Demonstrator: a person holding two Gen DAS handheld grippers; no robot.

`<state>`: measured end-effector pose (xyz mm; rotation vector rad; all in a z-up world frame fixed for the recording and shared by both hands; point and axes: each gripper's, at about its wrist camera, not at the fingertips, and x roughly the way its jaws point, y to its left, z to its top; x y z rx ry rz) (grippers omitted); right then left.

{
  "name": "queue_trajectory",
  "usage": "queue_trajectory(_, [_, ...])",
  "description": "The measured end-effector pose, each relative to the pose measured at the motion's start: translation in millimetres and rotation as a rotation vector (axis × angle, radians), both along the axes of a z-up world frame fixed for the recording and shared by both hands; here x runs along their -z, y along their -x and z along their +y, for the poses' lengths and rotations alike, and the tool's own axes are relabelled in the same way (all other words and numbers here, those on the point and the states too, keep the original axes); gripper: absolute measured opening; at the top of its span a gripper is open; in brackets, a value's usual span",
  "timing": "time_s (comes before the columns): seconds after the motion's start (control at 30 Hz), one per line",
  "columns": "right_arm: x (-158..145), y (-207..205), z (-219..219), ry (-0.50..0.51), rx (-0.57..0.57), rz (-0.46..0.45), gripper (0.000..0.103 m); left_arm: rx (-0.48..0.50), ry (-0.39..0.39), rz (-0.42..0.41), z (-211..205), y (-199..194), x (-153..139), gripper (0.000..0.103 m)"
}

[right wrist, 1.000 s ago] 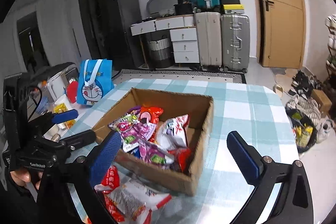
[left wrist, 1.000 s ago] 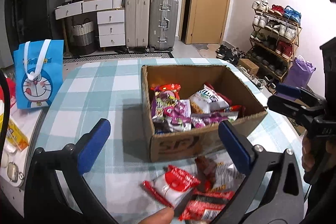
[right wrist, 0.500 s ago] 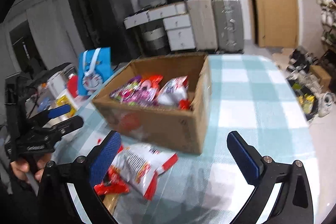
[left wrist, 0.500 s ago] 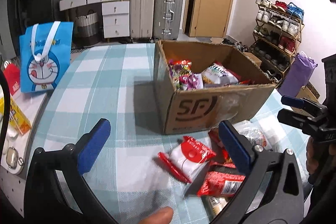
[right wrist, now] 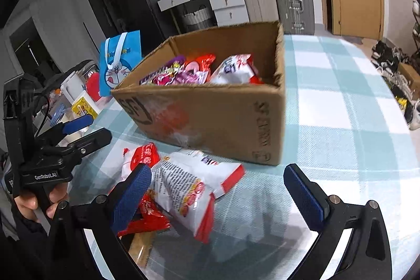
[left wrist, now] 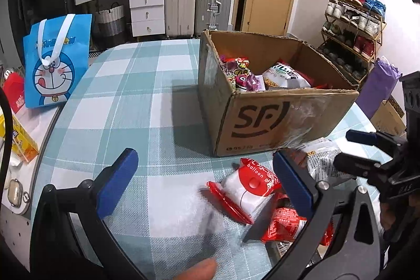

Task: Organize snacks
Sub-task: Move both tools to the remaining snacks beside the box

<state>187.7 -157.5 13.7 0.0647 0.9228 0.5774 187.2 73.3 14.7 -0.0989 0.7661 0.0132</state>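
A brown cardboard box (left wrist: 265, 117) (right wrist: 223, 117) with several snack packets inside stands on the checked tablecloth. Loose packets lie in front of it: a red-and-white balloon-gum packet (left wrist: 246, 185) (right wrist: 139, 156), a red packet (left wrist: 286, 225) (right wrist: 149, 217) and a large white-and-red bag (right wrist: 194, 188) (left wrist: 320, 162). My left gripper (left wrist: 204, 183) hangs open low over the cloth, with its right finger above the balloon-gum packet. My right gripper (right wrist: 220, 190) is open too, straddling the large white bag from above. Neither holds anything.
A blue cartoon tote bag (left wrist: 56, 62) (right wrist: 118, 62) stands at the table's left edge beside a yellow carton (left wrist: 18, 141) and small items. Suitcases (left wrist: 197, 4), drawers and a shoe rack (left wrist: 351, 25) line the room behind. Bare cloth (right wrist: 341, 101) lies right of the box.
Both grippers have dropped lower and drawn back from over the box toward the loose packets in front of it. Both stay open and the packets have not moved.
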Motion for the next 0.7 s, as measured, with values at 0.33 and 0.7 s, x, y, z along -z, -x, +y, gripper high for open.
queue_trajectory(0.33, [16.2,1.4,27.6,0.008,0.011,0.044,0.102,-0.011,-0.021,0.011,3.2,-3.9,4.7,0.102])
queue_trajectory(0.7, [23.8,-6.1,23.3,0.062,0.055,0.074,0.102,0.020,-0.038,0.046,-2.1,-8.3,15.3,0.102])
